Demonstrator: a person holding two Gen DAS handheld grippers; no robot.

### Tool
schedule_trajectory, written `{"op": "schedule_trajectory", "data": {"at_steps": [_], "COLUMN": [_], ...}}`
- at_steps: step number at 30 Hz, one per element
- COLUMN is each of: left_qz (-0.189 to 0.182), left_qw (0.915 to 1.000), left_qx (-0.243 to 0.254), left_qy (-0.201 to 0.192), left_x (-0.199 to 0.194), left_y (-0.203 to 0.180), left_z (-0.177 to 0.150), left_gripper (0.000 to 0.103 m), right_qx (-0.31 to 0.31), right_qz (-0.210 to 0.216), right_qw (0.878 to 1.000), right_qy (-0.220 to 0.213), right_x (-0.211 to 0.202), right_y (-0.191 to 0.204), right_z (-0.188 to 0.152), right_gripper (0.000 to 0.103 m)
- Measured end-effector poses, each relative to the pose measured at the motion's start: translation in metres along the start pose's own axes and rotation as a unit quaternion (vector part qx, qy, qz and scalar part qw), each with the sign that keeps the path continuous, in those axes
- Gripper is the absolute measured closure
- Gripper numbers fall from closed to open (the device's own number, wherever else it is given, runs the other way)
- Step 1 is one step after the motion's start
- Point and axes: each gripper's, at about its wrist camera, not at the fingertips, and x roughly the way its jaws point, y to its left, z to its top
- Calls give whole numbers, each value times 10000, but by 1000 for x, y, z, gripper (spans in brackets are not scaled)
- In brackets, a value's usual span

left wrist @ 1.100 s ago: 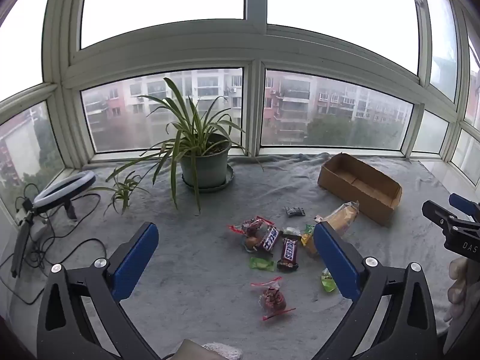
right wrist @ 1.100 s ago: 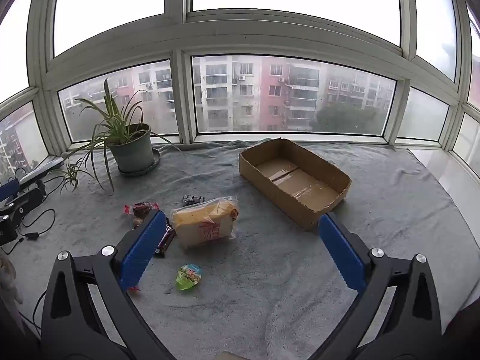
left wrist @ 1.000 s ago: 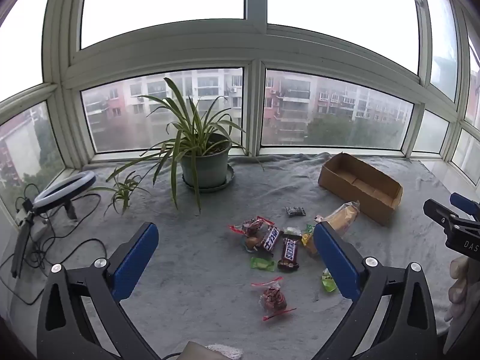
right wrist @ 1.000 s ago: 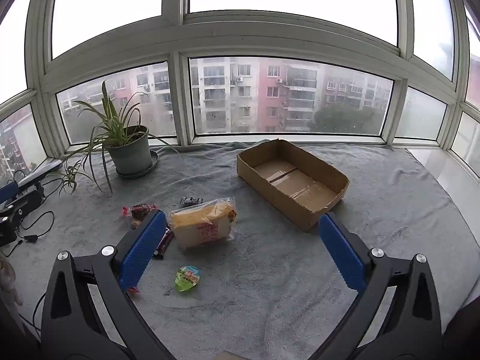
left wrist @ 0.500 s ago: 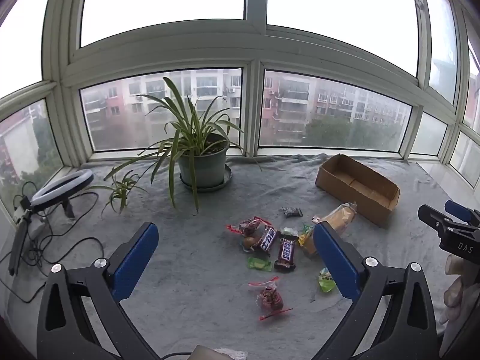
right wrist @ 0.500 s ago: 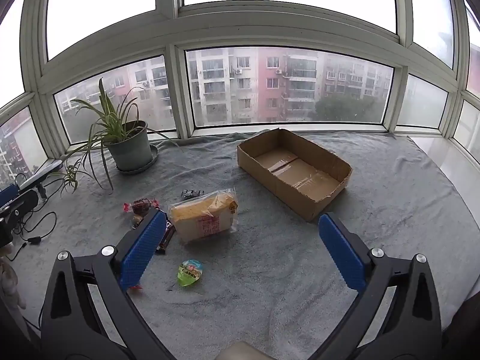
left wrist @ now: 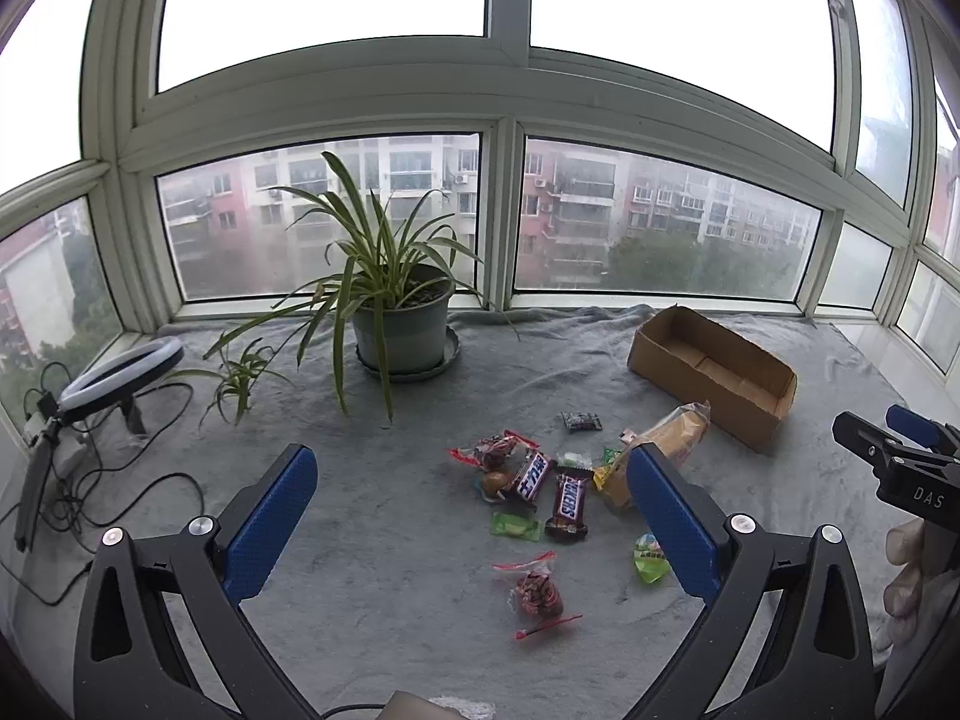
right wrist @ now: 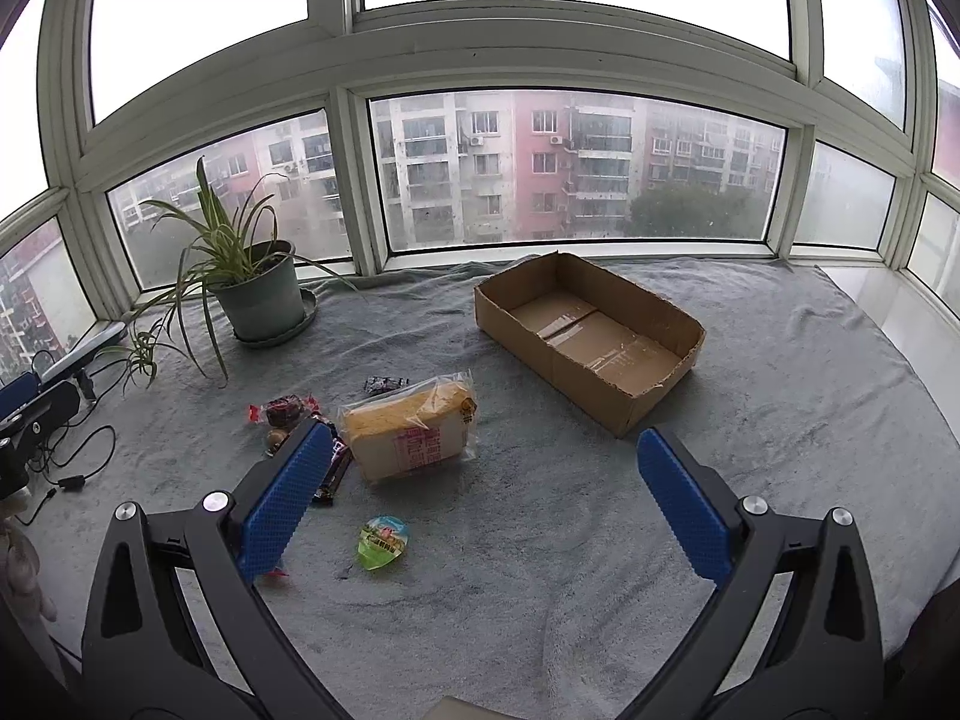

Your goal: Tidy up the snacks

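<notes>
Snacks lie scattered on a grey blanket (left wrist: 390, 540): a bagged bread loaf (right wrist: 414, 435) (left wrist: 666, 441), two chocolate bars (left wrist: 569, 504), a red-wrapped candy (left wrist: 537, 591), a green jelly cup (right wrist: 384, 542) (left wrist: 649, 558) and several small sweets. An empty cardboard box (right wrist: 591, 333) (left wrist: 714, 375) stands open beyond them. My left gripper (left wrist: 474, 516) hangs open above the pile. My right gripper (right wrist: 483, 498) is open too, just right of the loaf and in front of the box. Neither holds anything.
A potted spider plant (left wrist: 399, 324) (right wrist: 255, 285) stands by the window at the back left. A ring light (left wrist: 120, 369) with cables lies at the far left. The other gripper and a hand (left wrist: 906, 570) show at the right edge of the left wrist view.
Both grippers have drifted slightly; the right wrist view has tipped a little downward and closer to the loaf and box. Both stay open, and no snack has moved.
</notes>
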Motion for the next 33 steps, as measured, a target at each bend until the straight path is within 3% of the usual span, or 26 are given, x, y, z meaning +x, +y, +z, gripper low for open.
{"op": "schedule_trajectory", "data": {"at_steps": [33], "left_qz": [-55], "left_qw": [10000], "left_qx": [18], "left_qy": [27], "left_x": [3], "left_y": [-3], "left_z": [0], "left_gripper": [1], "right_qx": [-26], "right_qz": [33], "right_qw": [10000], "right_qy": [48], "right_x": [2], "right_y": [3], "right_z": [2], "right_gripper": [0]}}
